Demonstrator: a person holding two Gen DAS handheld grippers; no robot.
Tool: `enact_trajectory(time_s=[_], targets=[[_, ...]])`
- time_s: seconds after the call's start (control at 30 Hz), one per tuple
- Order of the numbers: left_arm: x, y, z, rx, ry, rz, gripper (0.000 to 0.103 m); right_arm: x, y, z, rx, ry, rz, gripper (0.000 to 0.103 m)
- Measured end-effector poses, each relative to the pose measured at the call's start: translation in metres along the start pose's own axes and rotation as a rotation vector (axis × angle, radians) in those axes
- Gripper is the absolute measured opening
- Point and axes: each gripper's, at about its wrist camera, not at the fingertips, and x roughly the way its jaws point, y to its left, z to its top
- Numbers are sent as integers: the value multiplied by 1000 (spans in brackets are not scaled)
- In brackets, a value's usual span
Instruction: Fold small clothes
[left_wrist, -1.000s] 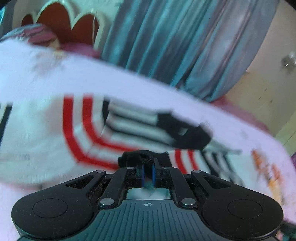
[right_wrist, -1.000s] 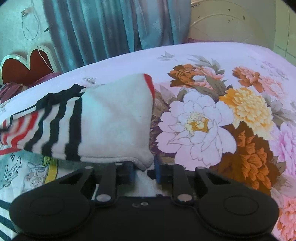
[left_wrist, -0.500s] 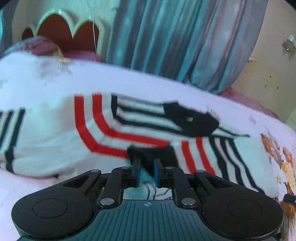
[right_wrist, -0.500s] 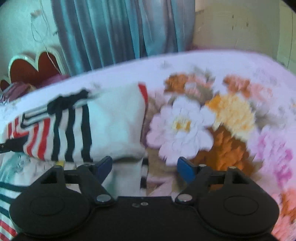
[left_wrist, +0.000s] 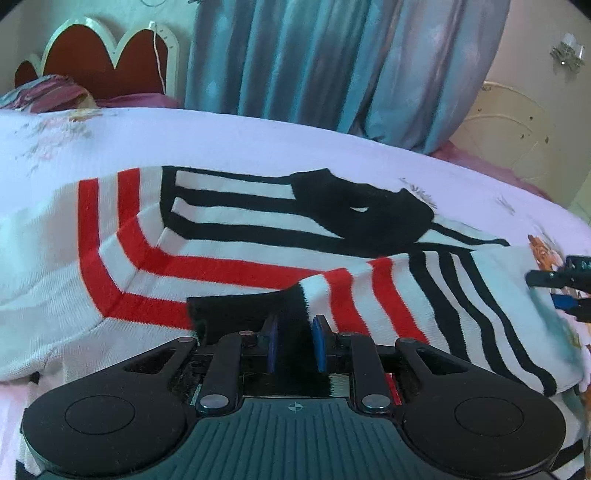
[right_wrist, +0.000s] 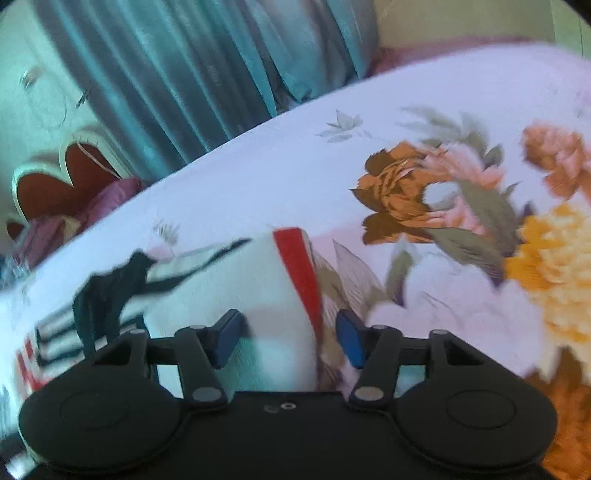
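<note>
A pale floral-printed bedspread (left_wrist: 258, 140) carries the white knitted sweater with red and black stripes (left_wrist: 229, 240), which lies flat with its long axis running left to right across the left wrist view, black collar (left_wrist: 362, 214) on the far side. The left gripper (left_wrist: 293, 343) is opening, its blue pads just clear of the black cuff between them. The right gripper (right_wrist: 288, 338) is closing, jaws apart, the sweater's red-edged hem (right_wrist: 299, 273) between them, unpressed.

Sweater (right_wrist: 236, 295) motion-blurred, perhaps folded, bedspread (right_wrist: 461, 221) smeared
</note>
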Motion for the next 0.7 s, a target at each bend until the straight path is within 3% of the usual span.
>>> enact_trajectory(time_s=[0.07, 0.17, 0.23, 0.33, 0.43, 0.5, 0.53, 0.63, 0.7], targets=[[0, -3, 0, 9, 6, 10, 20, 9, -2, 6, 41, 21, 45, 27], [-1, -6, -1, 30, 4, 22, 20, 6, 12, 4, -63, -14, -13, 9], [1, -6, -4, 51, -9, 21, 20, 2, 15, -1, -140, -62, -98, 11], [0, -7, -4, 72, -16, 31, 20, 5, 19, -8, -214, -60, -142, 13], [-9, -10, 2, 59, -21, 60, 20, -13, 36, -10, -293, -134, -215, 32], [-12, -11, 3, 62, -44, 71, 28, -29, 44, -11, -298, -184, -198, 46], [-8, -9, 3, 58, -25, 77, 45, -35, 49, -13, -305, -195, -168, 55], [0, -5, 1, 52, -9, 84, 49, -33, 74, -26, -399, -151, -91, 42], [-3, -5, 4, 54, 5, 82, 49, -18, 83, -40, -443, -67, -99, 37]])
